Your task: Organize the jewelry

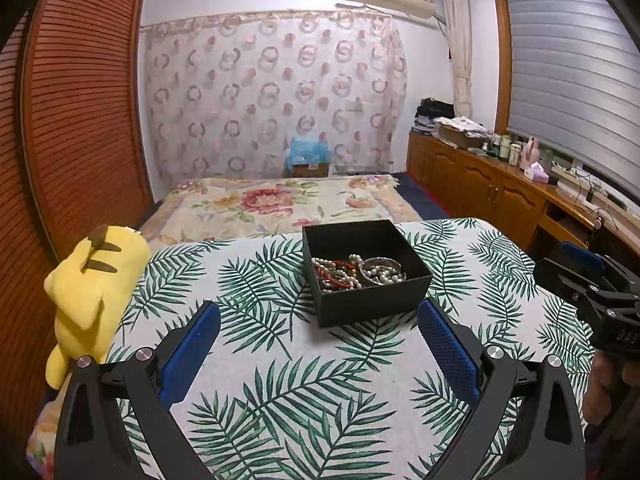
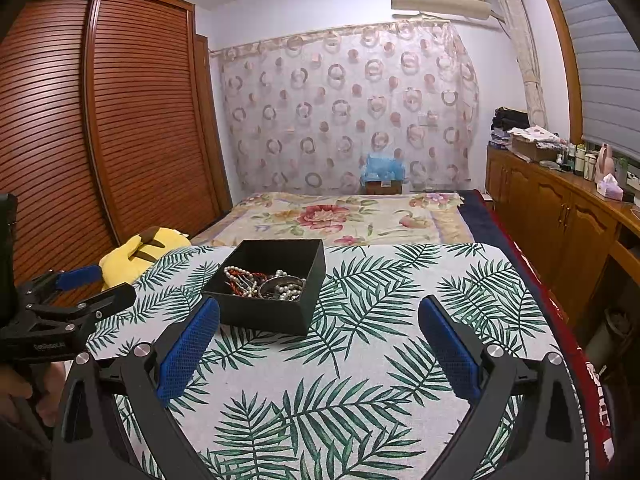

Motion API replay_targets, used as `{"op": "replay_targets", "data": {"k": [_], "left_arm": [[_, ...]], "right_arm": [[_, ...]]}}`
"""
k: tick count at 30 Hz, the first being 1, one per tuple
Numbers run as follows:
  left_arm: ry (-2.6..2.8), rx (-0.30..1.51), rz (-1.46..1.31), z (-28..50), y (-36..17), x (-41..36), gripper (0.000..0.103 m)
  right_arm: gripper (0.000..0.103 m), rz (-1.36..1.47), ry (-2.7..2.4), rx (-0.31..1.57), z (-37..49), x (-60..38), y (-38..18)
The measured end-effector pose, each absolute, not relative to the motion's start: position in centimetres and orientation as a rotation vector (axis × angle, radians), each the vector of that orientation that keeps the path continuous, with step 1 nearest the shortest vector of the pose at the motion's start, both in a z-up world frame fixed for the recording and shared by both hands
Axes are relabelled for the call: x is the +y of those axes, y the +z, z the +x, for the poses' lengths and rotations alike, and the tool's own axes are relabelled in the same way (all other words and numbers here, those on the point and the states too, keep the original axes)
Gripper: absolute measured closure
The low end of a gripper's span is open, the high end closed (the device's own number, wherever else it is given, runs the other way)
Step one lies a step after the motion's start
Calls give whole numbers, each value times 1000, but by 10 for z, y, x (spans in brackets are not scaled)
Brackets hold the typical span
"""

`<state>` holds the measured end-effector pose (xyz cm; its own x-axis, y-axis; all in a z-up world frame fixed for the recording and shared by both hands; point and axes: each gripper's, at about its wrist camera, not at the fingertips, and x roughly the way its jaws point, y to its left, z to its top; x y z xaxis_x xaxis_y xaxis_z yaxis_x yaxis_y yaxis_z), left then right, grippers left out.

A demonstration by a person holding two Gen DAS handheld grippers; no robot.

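Note:
A black open box [image 1: 372,308] stands on the leaf-print tablecloth [image 1: 280,360]. In it lie pearl strands, a red cord and a silver bangle, the jewelry [image 1: 356,272]. My left gripper [image 1: 318,312] is open and empty, its blue pads just short of the box's near wall. In the right wrist view the box [image 2: 264,316] sits left of centre with the jewelry [image 2: 266,282] inside. My right gripper [image 2: 319,312] is open and empty, its left pad [image 2: 192,344] close to the box's near left corner. Each gripper shows at the edge of the other's view.
A yellow plush toy [image 1: 92,280] lies at the table's left edge. Behind the table is a bed with a floral blanket [image 1: 272,204]. A wooden wardrobe [image 1: 80,120] stands on the left and a wooden sideboard [image 1: 500,188] with bottles on the right.

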<state>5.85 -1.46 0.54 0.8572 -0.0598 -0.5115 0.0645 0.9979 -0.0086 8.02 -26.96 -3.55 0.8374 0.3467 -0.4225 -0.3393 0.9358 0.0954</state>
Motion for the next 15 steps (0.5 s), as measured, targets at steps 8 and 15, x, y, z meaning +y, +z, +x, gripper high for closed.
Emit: {"op": "replay_targets", "data": {"k": [8,15], "left_arm": [[-67,529,11,57,10,-16,8],[-66,510,23,54,14,-20,8]], "right_arm": [[3,18,362,448,80,-270,-36],[3,19,362,447,80,-271,-35]]}}
